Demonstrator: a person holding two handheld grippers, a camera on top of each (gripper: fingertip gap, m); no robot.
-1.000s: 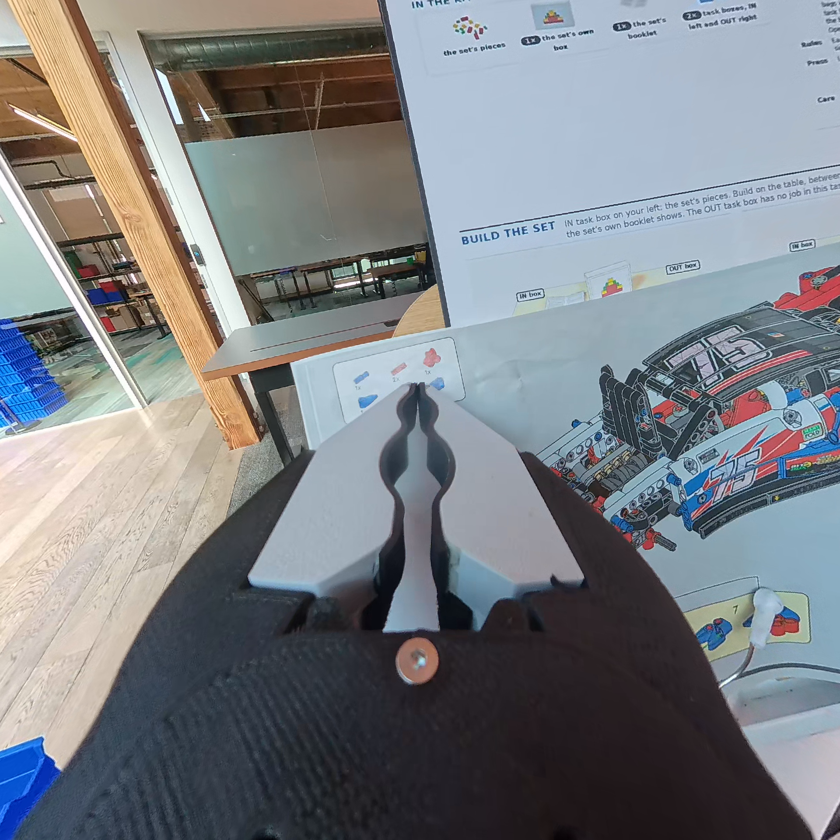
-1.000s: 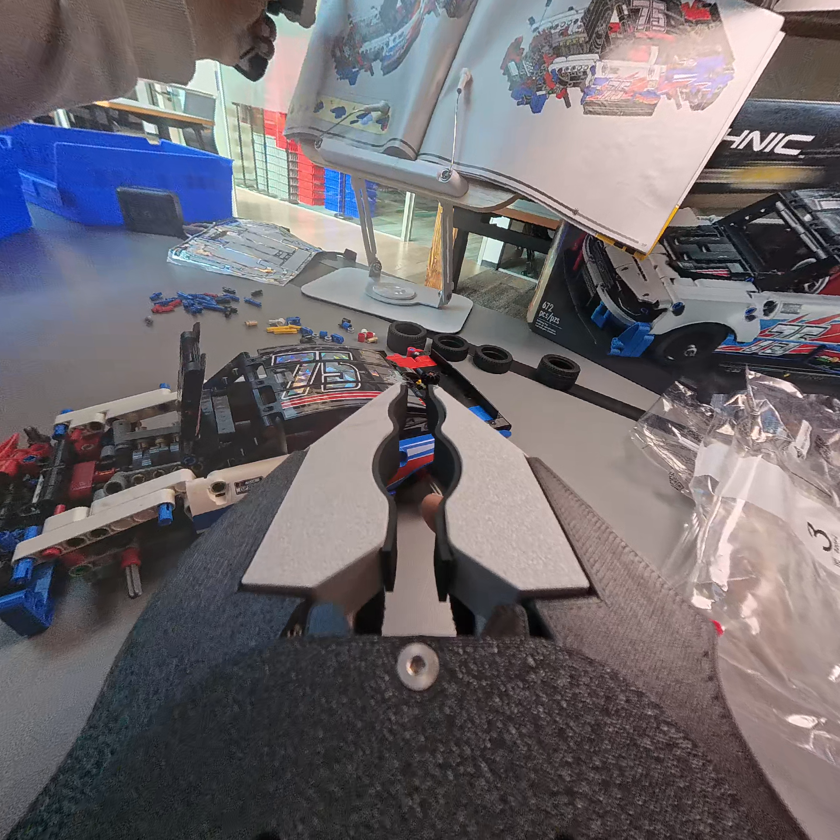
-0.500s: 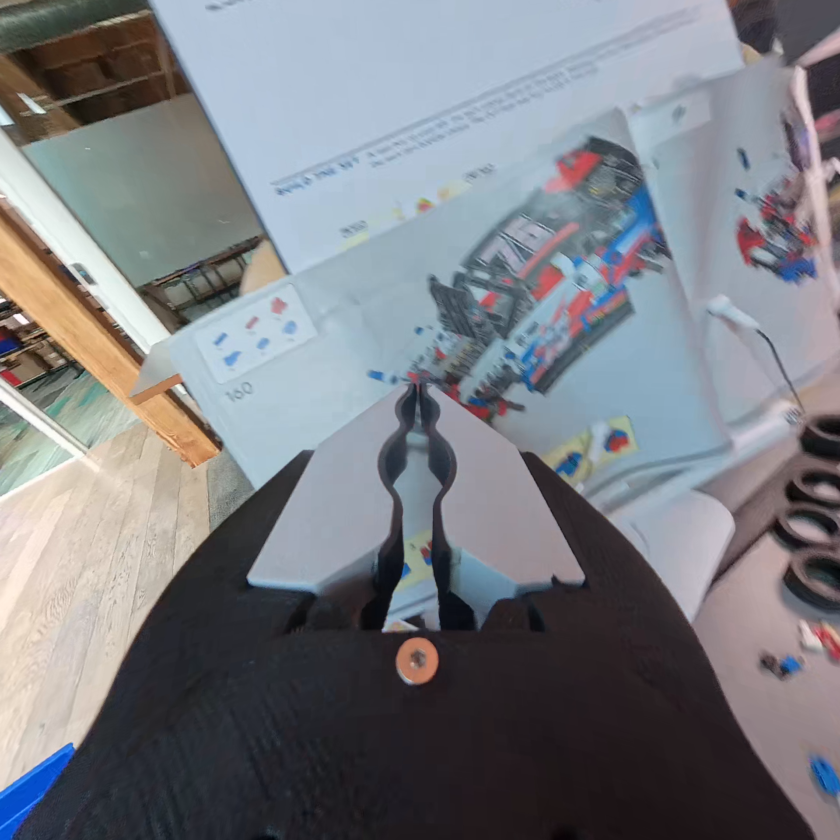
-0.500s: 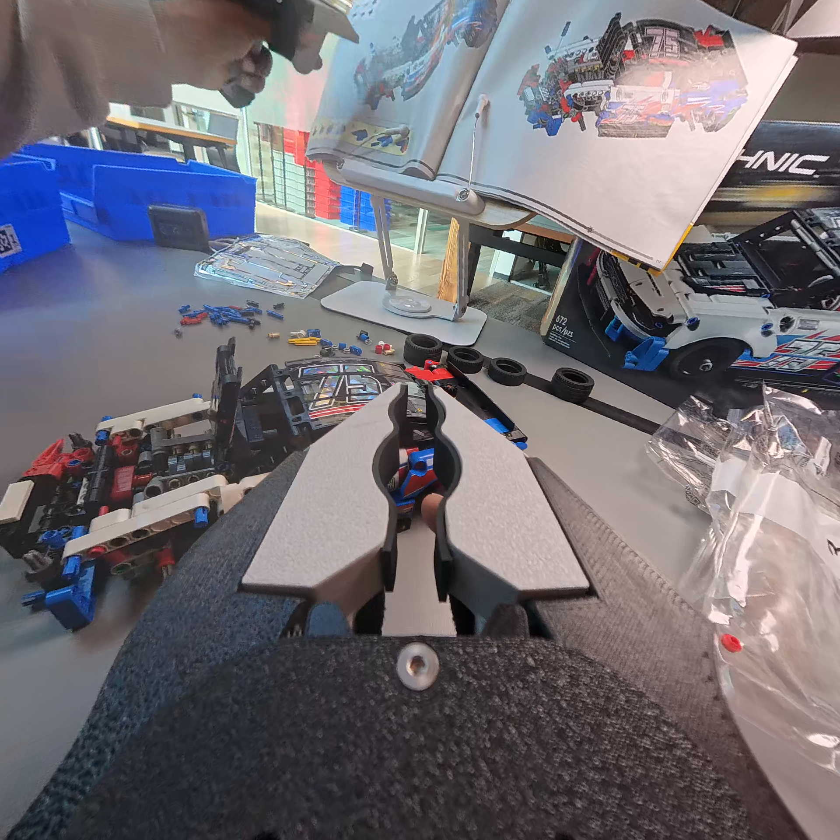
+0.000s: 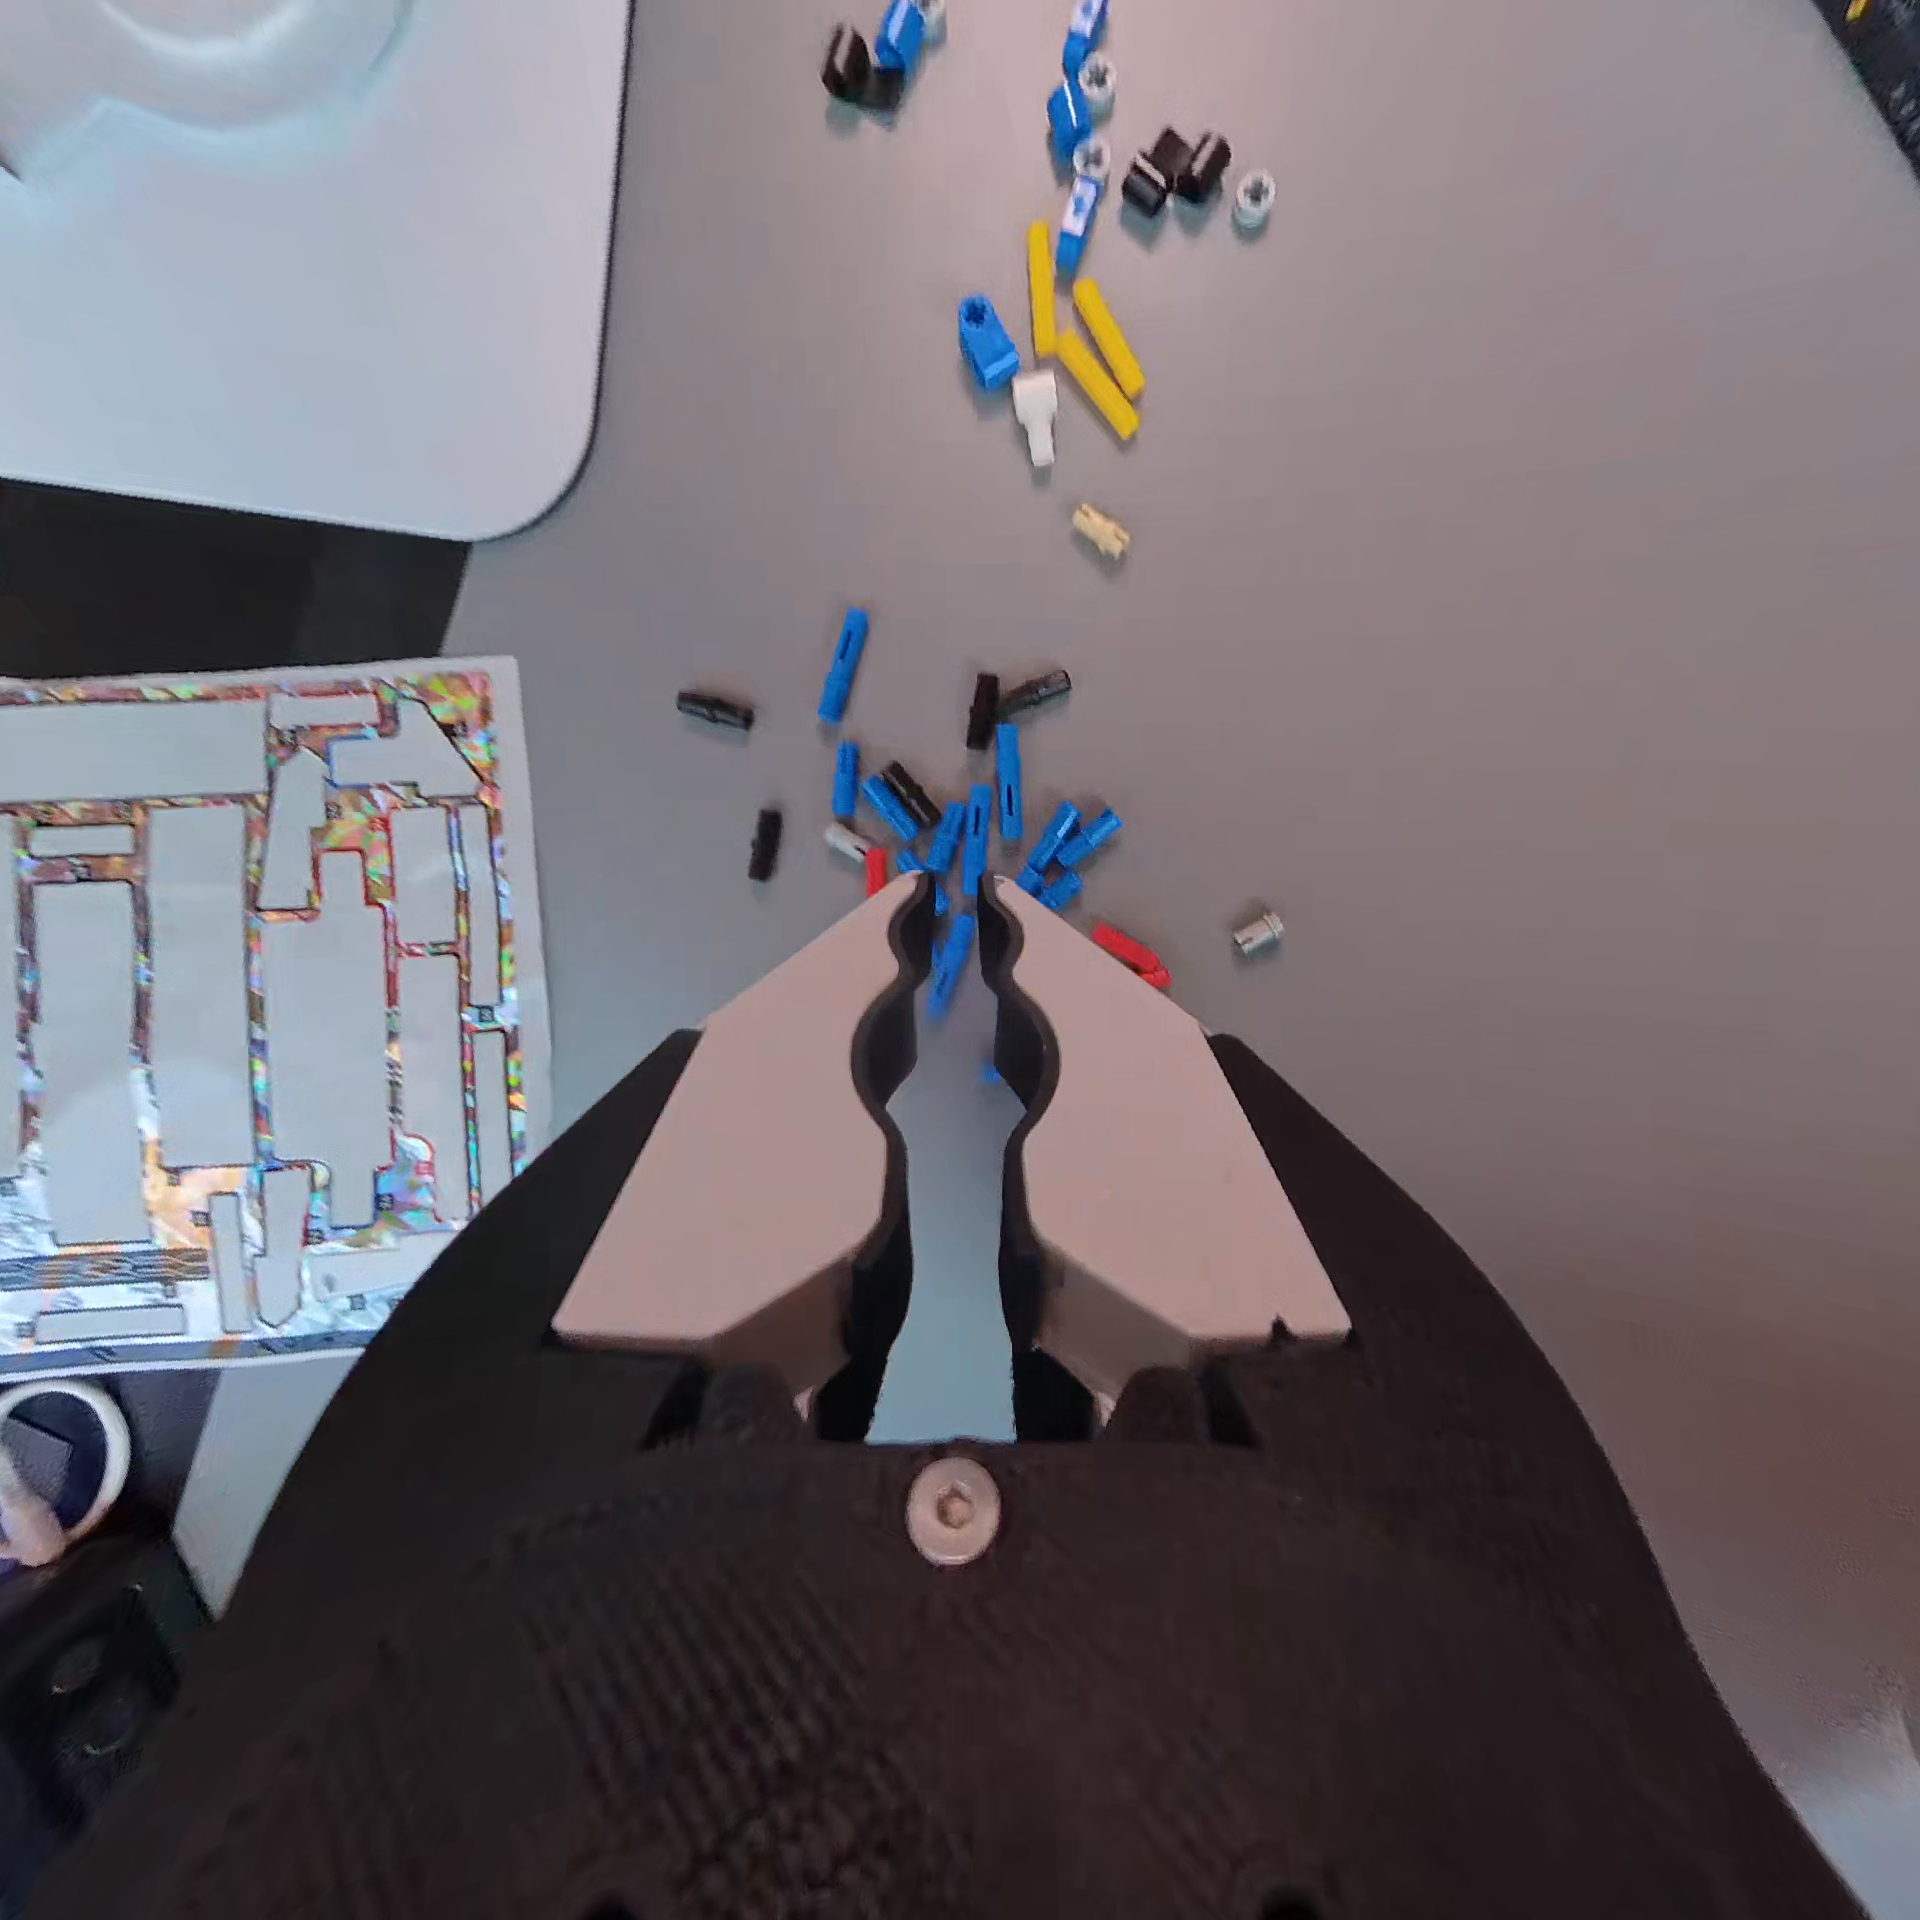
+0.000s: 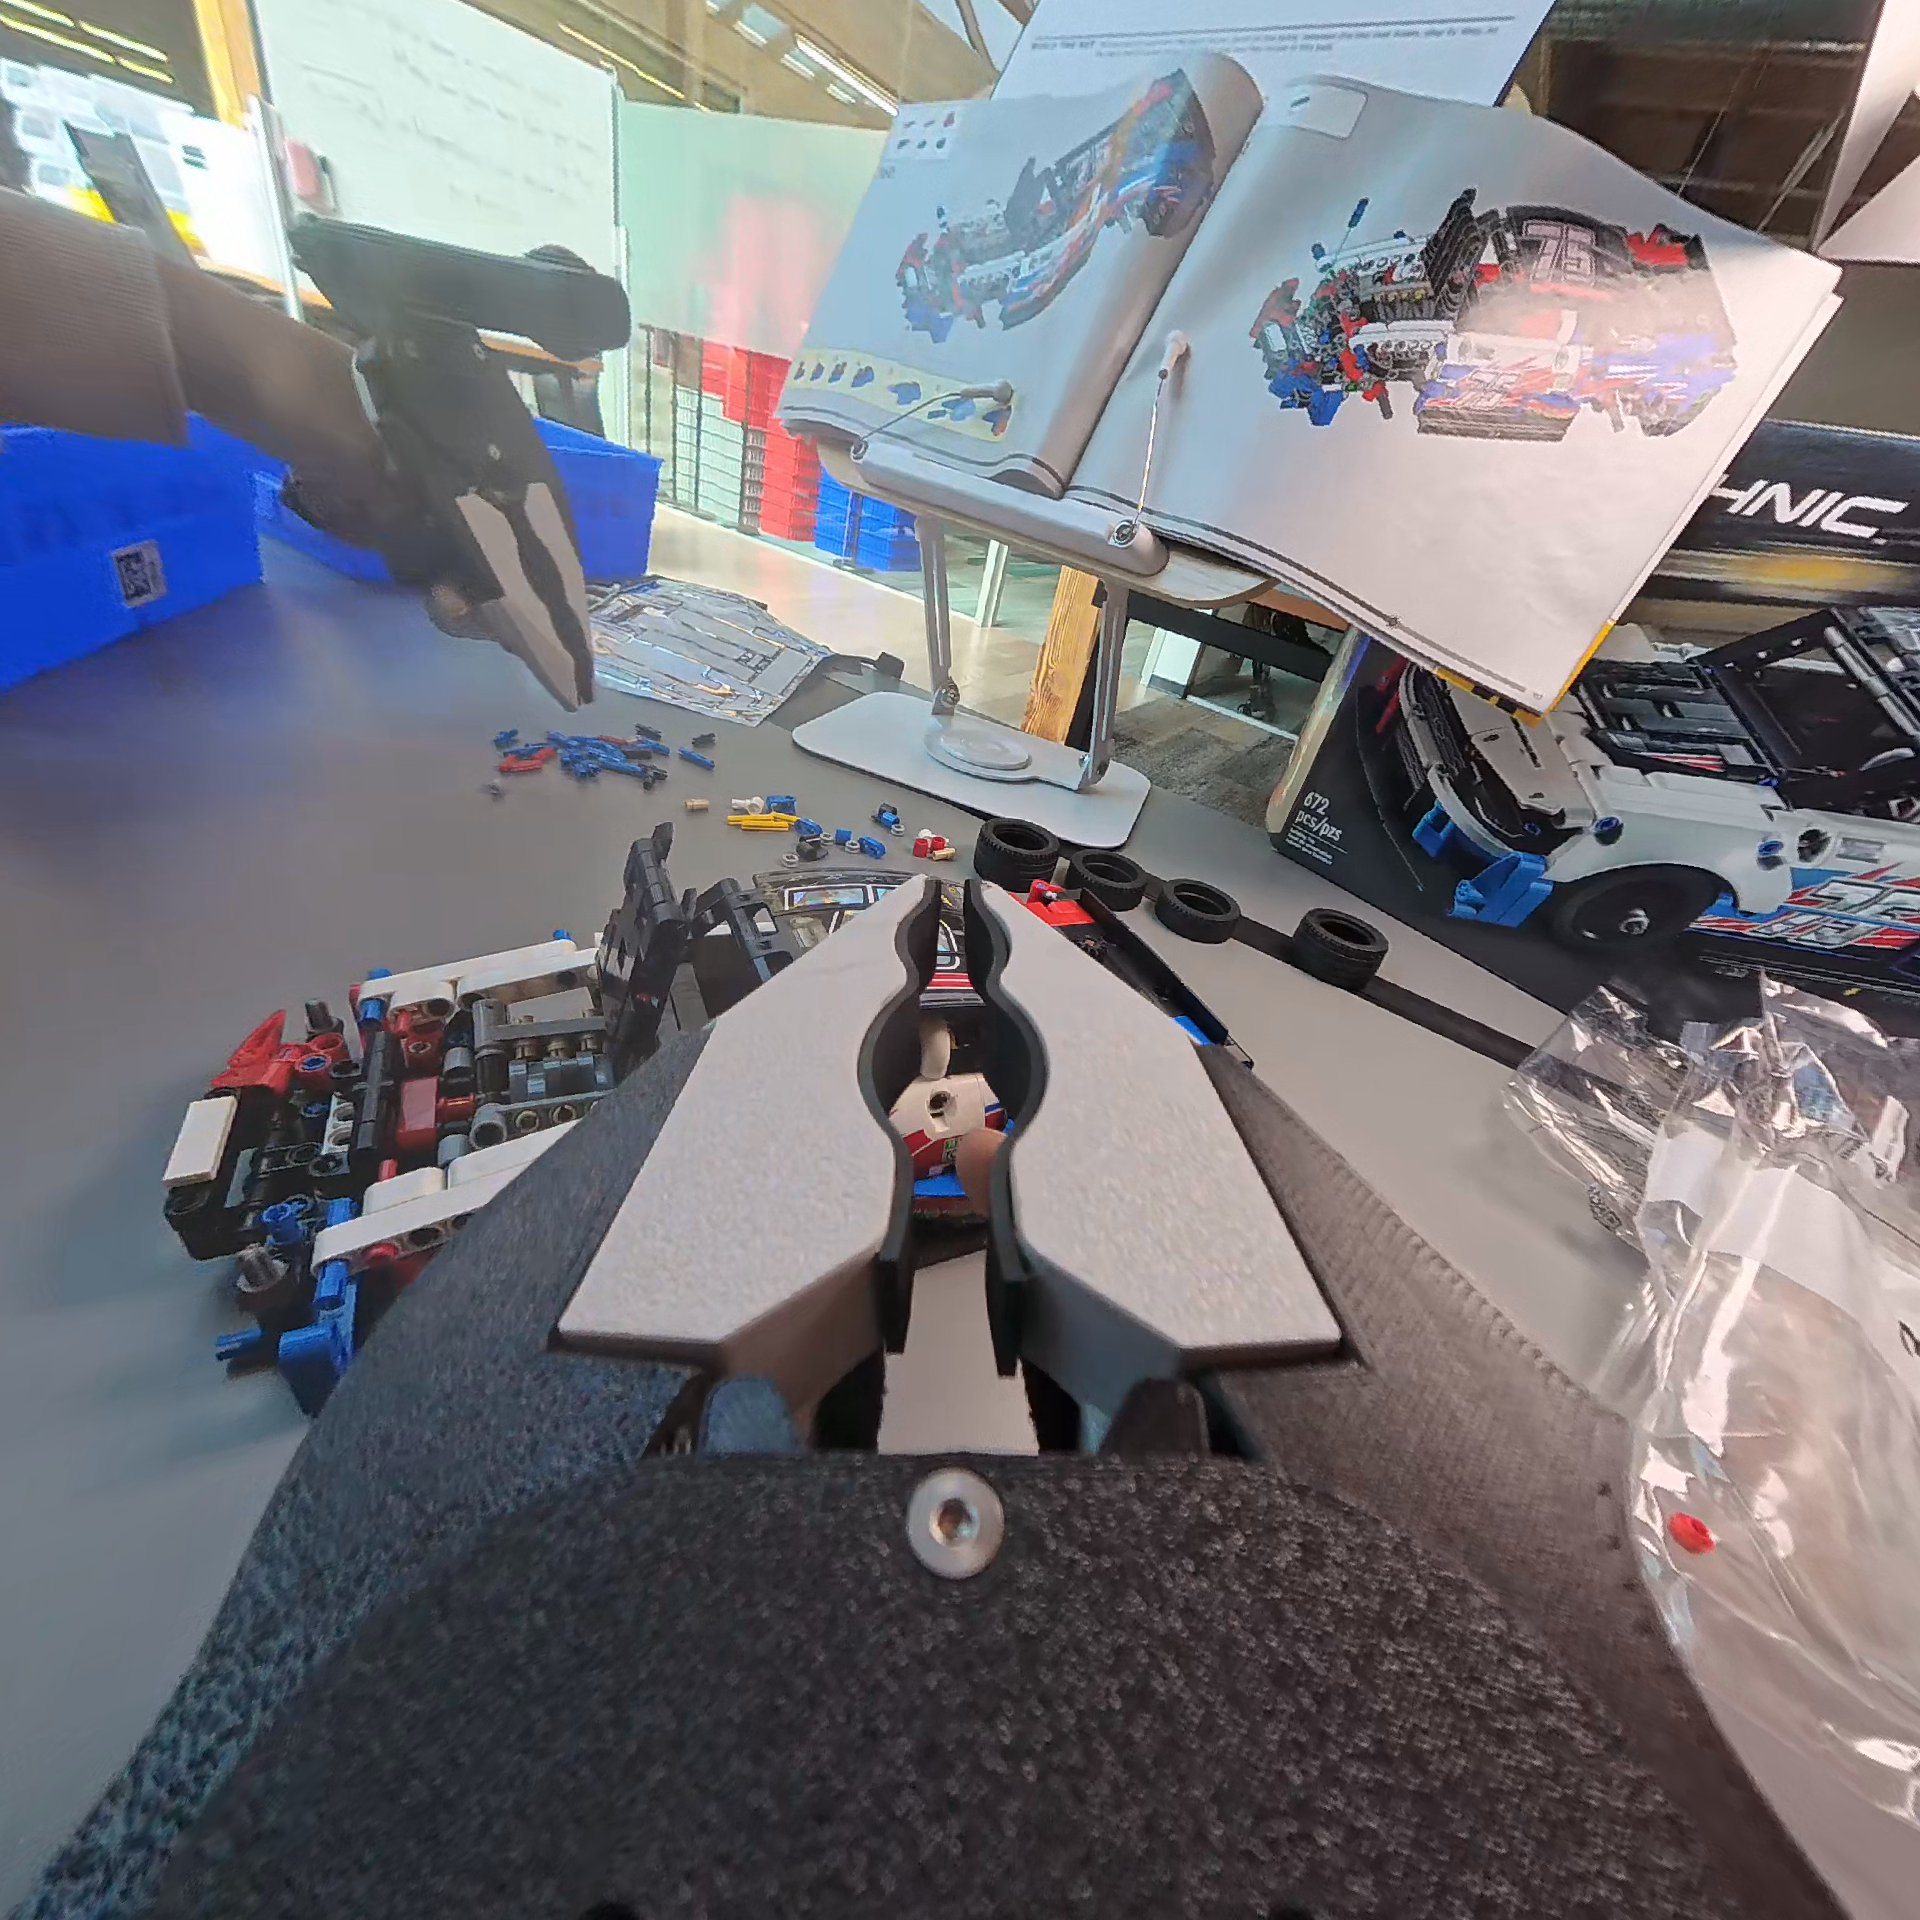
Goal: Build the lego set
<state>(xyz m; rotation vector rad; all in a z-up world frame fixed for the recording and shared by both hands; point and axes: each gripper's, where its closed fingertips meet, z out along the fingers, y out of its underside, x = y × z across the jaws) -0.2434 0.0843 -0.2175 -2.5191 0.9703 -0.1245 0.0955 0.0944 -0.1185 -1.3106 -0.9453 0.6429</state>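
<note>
My left gripper points down at the grey table, its tips just over a pile of small blue pins. Its jaws stand a narrow gap apart, with one blue pin lying on the table below the gap. It also shows in the right wrist view, hovering above the same pile. My right gripper hovers over the part-built lego car, its jaws a narrow gap apart. A small tan round thing shows in the hollow against the right finger; it does not touch the other finger.
The instruction booklet lies open on a metal stand. Several tyres, the set's box and clear bags are to the right. A sticker sheet, yellow axles and blue bins are to the left.
My left gripper swung from the booklet down to the pile of pins, and its jaws went from shut to slightly apart. My right gripper shifted a little over the car.
</note>
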